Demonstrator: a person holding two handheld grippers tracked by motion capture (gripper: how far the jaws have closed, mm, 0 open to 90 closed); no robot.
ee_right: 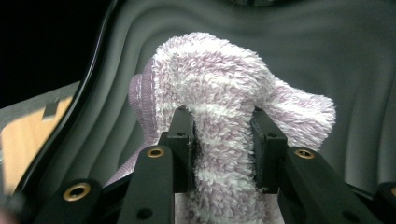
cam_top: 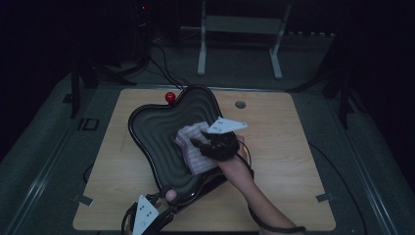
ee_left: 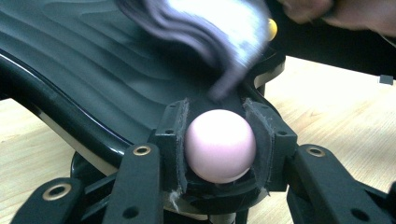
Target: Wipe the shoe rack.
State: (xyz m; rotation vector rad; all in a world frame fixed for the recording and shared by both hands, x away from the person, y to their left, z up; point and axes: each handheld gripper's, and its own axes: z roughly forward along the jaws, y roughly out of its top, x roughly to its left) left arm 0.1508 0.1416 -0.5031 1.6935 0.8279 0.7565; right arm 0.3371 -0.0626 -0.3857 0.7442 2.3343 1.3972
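The person's right gripper (cam_top: 208, 142) has its jaws clamped on a bunched fold of a fluffy lilac-and-white striped cloth (ee_right: 219, 116), holding it over the middle of a black wavy-ridged tray (cam_top: 161, 129). At the tray's near corner the left gripper (ee_left: 219, 149) pinches a pale pink knob (ee_left: 220, 145) fixed on the rim, pads pressed to either side, which looks like a steadying hold. I take this to be the wiping step, with the cloth lifted off the ridges between strokes. The next move probably calls for bringing the cloth back down onto the grooves and dragging it along them, while the left grip keeps the tray from sliding. The tray sits slightly askew on a light wooden table (cam_top: 284, 161), with a red ball (cam_top: 170, 97) at its far edge. The room is dim; grey flooring, trailing cables and a white frame stand beyond the table.
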